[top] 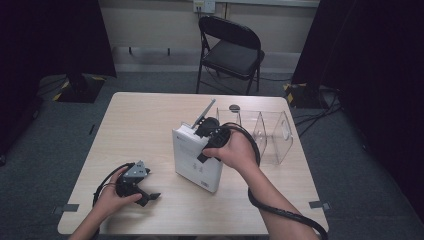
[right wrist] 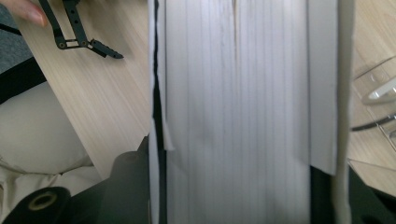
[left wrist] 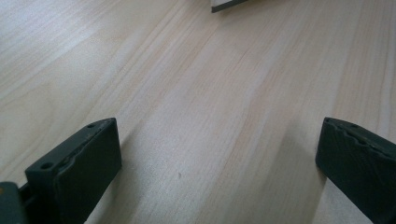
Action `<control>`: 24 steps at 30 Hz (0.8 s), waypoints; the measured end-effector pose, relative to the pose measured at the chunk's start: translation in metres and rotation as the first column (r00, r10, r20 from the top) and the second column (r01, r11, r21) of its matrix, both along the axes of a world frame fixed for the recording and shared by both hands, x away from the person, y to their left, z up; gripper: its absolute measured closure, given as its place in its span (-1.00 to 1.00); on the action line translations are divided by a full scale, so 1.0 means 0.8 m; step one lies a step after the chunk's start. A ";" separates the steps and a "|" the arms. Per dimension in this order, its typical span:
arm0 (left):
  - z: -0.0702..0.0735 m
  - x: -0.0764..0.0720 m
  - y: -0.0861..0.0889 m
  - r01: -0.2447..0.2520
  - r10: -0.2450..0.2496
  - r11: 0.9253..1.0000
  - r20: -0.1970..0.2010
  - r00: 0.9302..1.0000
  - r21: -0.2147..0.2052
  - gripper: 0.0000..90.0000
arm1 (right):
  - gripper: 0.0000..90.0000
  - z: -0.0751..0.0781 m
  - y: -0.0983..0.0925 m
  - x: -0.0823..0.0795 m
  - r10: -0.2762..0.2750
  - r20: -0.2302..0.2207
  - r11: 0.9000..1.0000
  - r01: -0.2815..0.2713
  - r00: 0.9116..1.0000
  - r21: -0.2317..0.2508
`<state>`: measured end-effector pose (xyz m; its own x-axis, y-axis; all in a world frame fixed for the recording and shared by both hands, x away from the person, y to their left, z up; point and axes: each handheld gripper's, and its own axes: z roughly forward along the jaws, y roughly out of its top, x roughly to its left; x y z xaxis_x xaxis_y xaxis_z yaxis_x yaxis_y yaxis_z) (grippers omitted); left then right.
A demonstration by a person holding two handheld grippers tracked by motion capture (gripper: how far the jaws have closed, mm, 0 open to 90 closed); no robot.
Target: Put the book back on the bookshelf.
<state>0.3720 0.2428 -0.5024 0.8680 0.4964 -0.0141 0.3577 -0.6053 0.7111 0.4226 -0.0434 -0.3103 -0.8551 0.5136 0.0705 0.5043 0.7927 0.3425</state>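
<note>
Here the right gripper (top: pixel 209 134) has its jaws clamped on the thick white paperback book (top: pixel 196 157), upright mid-surface

Keep it vertical toward the clear plastic divider rack (top: pixel 272 131), probably its slot; left gripper (top: pixel 145 194) rests, jaws apart, on the pale wooden surface (top: pixel 140 125)

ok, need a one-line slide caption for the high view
Right gripper clamps a white book upright beside a clear divider rack; left gripper rests open on the table.

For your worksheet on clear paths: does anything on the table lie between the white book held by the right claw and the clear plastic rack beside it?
Nothing visible does. The right claw grips the white book upright, and only bare table separates it from the clear rack.
</note>
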 end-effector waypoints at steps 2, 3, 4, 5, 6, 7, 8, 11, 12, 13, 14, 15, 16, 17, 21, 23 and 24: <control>0.000 0.000 0.000 0.000 0.000 1.000 0.000 1.000 0.000 -1.00 | 0.15 0.002 -0.005 -0.001 -0.004 -0.002 1.000 0.004 1.000 -0.002; 0.000 0.000 0.000 0.000 0.000 1.000 0.000 1.000 0.000 -1.00 | 0.15 0.002 -0.007 -0.002 -0.004 0.005 1.000 0.004 1.000 -0.005; 0.000 0.000 0.000 0.000 0.000 1.000 -0.001 1.000 -0.001 -1.00 | 0.15 0.002 -0.008 -0.003 -0.008 -0.002 1.000 0.008 1.000 -0.005; 0.000 0.000 0.000 0.000 0.000 1.000 0.000 1.000 -0.001 -1.00 | 0.15 0.002 -0.010 -0.004 -0.003 0.004 1.000 0.003 1.000 -0.007; 0.000 0.000 0.000 -0.001 0.001 1.000 0.000 1.000 -0.001 -1.00 | 0.15 0.001 -0.012 -0.004 -0.008 0.003 1.000 0.008 1.000 -0.010; 0.000 0.000 0.000 -0.001 0.001 1.000 0.000 1.000 -0.001 -1.00 | 0.15 0.001 -0.012 -0.004 -0.008 0.003 1.000 0.008 1.000 -0.010; 0.000 0.000 0.000 -0.001 0.001 1.000 0.000 1.000 0.000 -1.00 | 0.15 0.000 -0.014 -0.005 -0.014 0.006 1.000 0.014 1.000 -0.013; 0.000 0.000 0.000 -0.001 0.001 1.000 0.000 1.000 0.000 -1.00 | 0.15 -0.005 -0.018 -0.008 -0.017 0.018 1.000 0.018 1.000 -0.025; 0.000 0.000 0.000 -0.001 0.001 1.000 0.000 1.000 0.000 -1.00 | 0.15 -0.009 -0.021 -0.010 -0.018 0.017 0.999 0.019 1.000 -0.028; 0.000 0.000 0.000 -0.001 0.001 1.000 0.000 1.000 0.000 -1.00 | 0.15 -0.009 -0.023 -0.011 -0.012 0.024 1.000 0.012 1.000 -0.019; 0.000 0.000 0.000 -0.001 0.001 1.000 0.000 1.000 0.000 -1.00 | 0.15 -0.010 -0.025 -0.012 -0.003 0.032 1.000 0.004 0.999 -0.016; 0.000 0.000 0.000 -0.001 0.001 1.000 0.000 1.000 0.000 -1.00 | 0.14 -0.011 -0.026 -0.013 0.001 0.036 1.000 0.000 0.999 -0.017; 0.000 0.000 0.000 -0.001 0.001 1.000 0.000 1.000 0.000 -1.00 | 0.14 -0.012 -0.027 -0.013 0.011 0.043 1.000 -0.010 0.999 -0.018; 0.000 0.000 0.000 0.000 0.000 1.000 0.000 1.000 -0.001 -1.00 | 0.13 -0.013 -0.027 -0.013 0.020 0.043 1.000 -0.019 0.999 -0.024; 0.000 0.000 0.000 0.000 0.000 1.000 0.000 1.000 0.000 -1.00 | 0.13 -0.012 -0.026 -0.010 0.022 0.026 0.999 -0.021 0.999 -0.041; 0.000 0.000 0.000 0.000 0.000 1.000 0.000 1.000 0.000 -1.00 | 0.12 -0.011 -0.025 -0.007 0.023 0.011 0.998 -0.022 1.000 -0.058; 0.000 0.000 0.000 0.000 0.000 1.000 0.000 1.000 0.000 -1.00 | 0.12 -0.012 -0.024 -0.005 0.027 0.006 0.998 -0.027 1.000 -0.065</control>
